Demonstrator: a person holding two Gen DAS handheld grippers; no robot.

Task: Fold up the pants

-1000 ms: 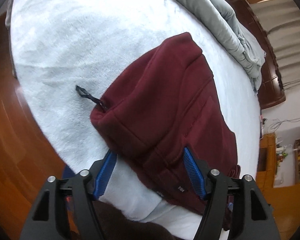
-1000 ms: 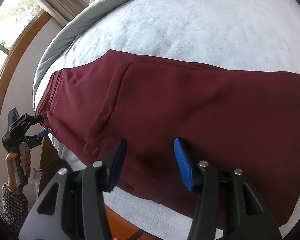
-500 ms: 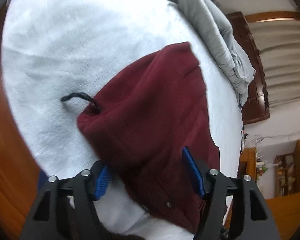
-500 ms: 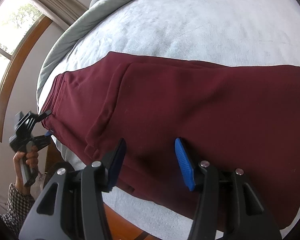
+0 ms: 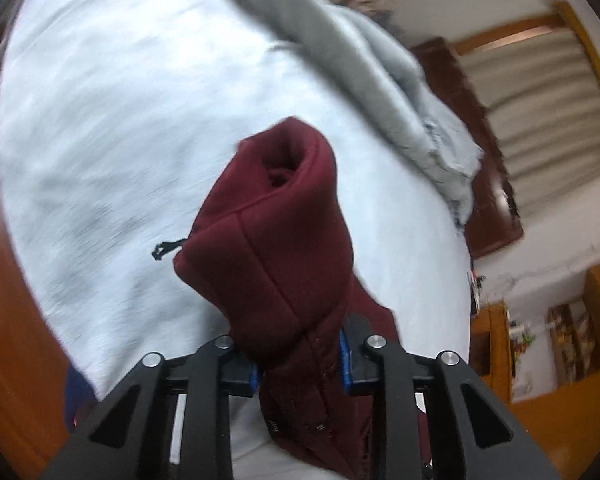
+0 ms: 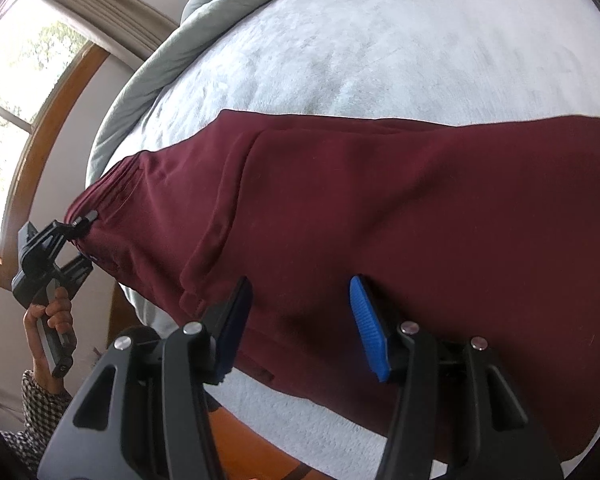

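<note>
The maroon fleece pants (image 6: 380, 216) lay lengthwise across the near edge of the bed (image 6: 380, 52), thick and soft on its pale plush cover. The left tool (image 5: 300, 356) was closing on the bunched waistband, lifted into a hollow roll; the right tool (image 6: 300, 320) hung released over the leg.

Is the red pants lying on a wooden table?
No, the pants lie on a fuzzy pale blanket covering a bed.

No text can be read on anything.
</note>
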